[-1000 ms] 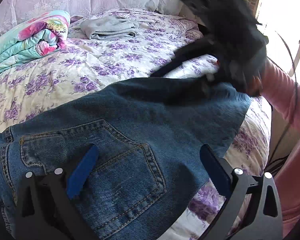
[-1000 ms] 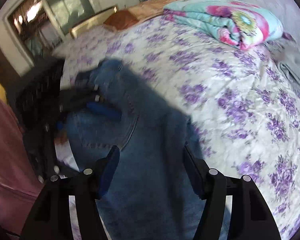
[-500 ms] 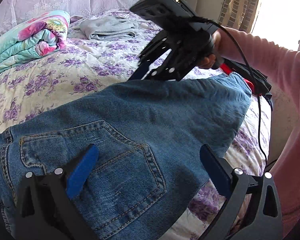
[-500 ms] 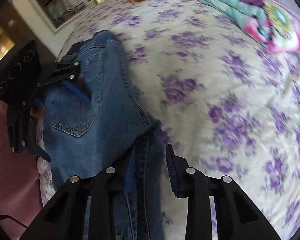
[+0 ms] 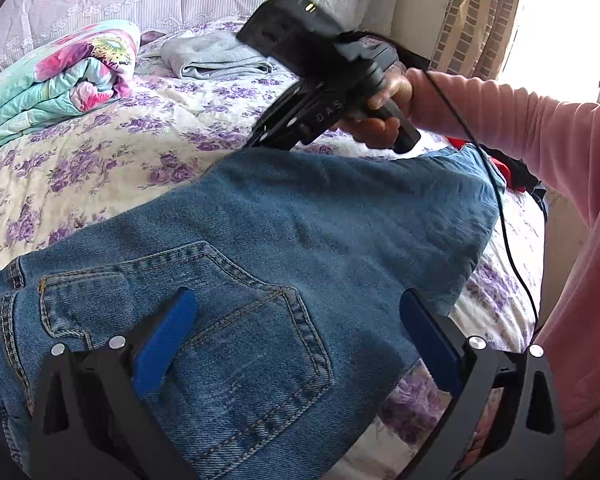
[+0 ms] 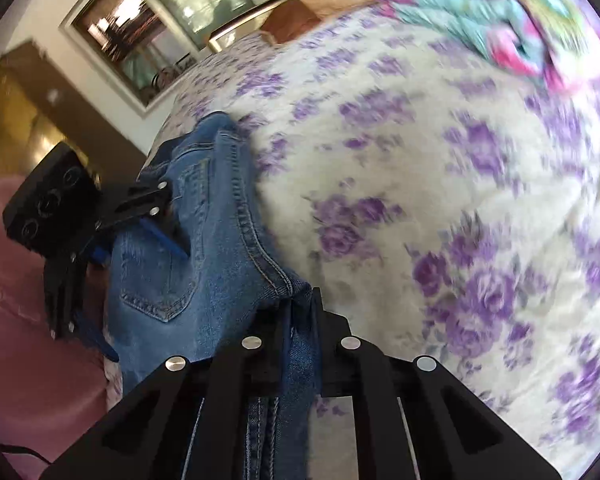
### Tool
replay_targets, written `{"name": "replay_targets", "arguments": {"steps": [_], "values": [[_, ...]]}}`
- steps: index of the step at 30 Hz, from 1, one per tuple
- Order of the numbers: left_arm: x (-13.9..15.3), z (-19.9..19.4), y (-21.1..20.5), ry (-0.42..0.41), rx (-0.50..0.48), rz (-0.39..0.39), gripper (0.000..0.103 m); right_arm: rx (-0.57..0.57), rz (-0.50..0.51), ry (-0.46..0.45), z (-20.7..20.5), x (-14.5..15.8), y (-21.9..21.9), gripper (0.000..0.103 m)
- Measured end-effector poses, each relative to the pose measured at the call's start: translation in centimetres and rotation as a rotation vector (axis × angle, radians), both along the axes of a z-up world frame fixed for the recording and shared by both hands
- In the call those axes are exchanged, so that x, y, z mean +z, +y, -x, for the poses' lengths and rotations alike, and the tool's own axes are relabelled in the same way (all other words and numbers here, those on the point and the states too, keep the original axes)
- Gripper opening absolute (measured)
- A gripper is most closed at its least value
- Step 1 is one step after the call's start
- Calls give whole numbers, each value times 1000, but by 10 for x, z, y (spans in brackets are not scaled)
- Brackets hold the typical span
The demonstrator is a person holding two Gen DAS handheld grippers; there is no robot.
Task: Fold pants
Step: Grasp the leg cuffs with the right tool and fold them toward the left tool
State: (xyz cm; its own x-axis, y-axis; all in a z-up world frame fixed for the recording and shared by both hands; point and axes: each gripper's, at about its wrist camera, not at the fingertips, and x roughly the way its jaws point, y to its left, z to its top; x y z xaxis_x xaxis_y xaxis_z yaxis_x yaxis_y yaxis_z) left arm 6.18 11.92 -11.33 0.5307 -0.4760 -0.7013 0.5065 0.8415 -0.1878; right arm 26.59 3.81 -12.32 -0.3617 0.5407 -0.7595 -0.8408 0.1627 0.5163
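Note:
Blue jeans (image 5: 300, 232) lie folded on the flowered bedspread (image 5: 100, 160), back pocket up. My left gripper (image 5: 296, 332) hovers open over that pocket, its blue pads wide apart and nothing pinched. In the right wrist view my right gripper (image 6: 296, 312) has its jaws closing on a bunched edge of the jeans (image 6: 204, 248), with denim squeezed between the fingers. From the left wrist view its black housing (image 5: 300, 40) tilts down at the jeans' far edge, held by a hand (image 5: 380, 112), and its fingertips are hidden behind the fold.
A folded floral quilt (image 5: 60, 76) and a grey folded garment (image 5: 216, 60) lie at the head of the bed. A pink sleeve (image 5: 540, 132) and a black cable (image 5: 500, 200) cross the right side. Something red (image 5: 504, 164) sits at the bed's right edge.
My right gripper dropped to the far edge of the jeans and its jaws narrowed from wide apart to pinching the denim. The left gripper and the pocket end stayed put.

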Motion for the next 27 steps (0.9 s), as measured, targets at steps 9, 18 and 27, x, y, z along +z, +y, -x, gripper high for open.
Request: {"name": "replay_targets", "arguments": {"steps": [9, 18, 27], "values": [[0, 0, -1, -4, 0, -11, 99, -199, 71, -202, 4, 47, -28, 29], [0, 1, -3, -10, 3, -27, 99, -192, -8, -87, 68, 54, -58, 30], [0, 1, -3, -15, 3, -39, 99, -632, -66, -169, 58, 68, -121, 11]]}}
